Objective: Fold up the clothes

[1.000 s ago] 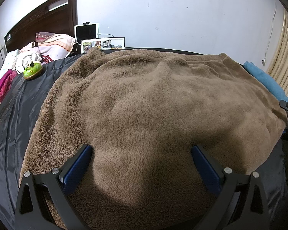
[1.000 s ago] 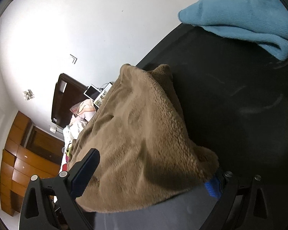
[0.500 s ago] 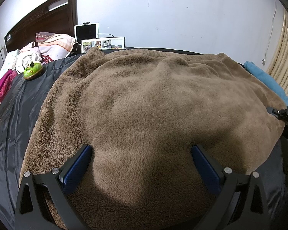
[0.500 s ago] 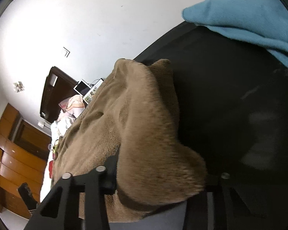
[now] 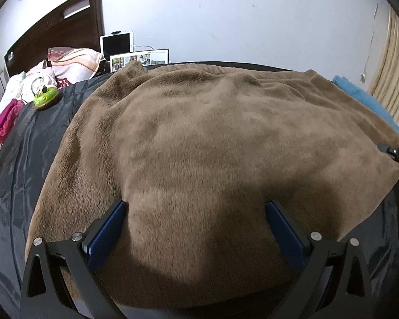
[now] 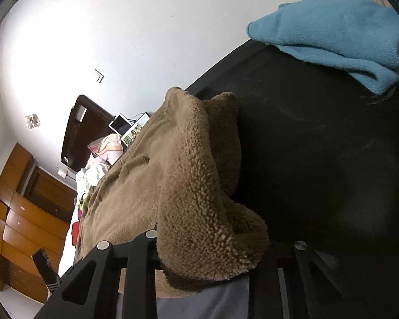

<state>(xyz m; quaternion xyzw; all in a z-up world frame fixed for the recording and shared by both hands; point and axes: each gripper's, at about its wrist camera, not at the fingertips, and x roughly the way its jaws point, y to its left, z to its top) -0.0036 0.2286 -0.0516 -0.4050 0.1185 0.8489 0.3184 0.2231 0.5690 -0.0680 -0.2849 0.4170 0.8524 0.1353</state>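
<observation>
A brown fleece garment [image 5: 199,138] lies spread over the dark bed cover [image 5: 26,159]. My left gripper [image 5: 195,215] stands open over the garment's near edge, blue pads wide apart, fleece between them but not pinched. My right gripper [image 6: 210,250] is shut on the garment's right-hand corner [image 6: 199,212], which bunches up between its black fingers. In the left wrist view the right gripper [image 5: 397,154] shows at the garment's right edge.
A blue folded cloth [image 6: 337,34] lies on the dark cover [image 6: 332,159] beyond the garment's corner. Pillows and clothes [image 5: 66,63], a green toy [image 5: 45,97] and a tablet [image 5: 117,44] sit by the headboard [image 5: 53,29]. Curtain [image 5: 393,74] at the right.
My right gripper has closed on the garment's corner, which now bunches between its fingers. The left gripper has stayed in place, open.
</observation>
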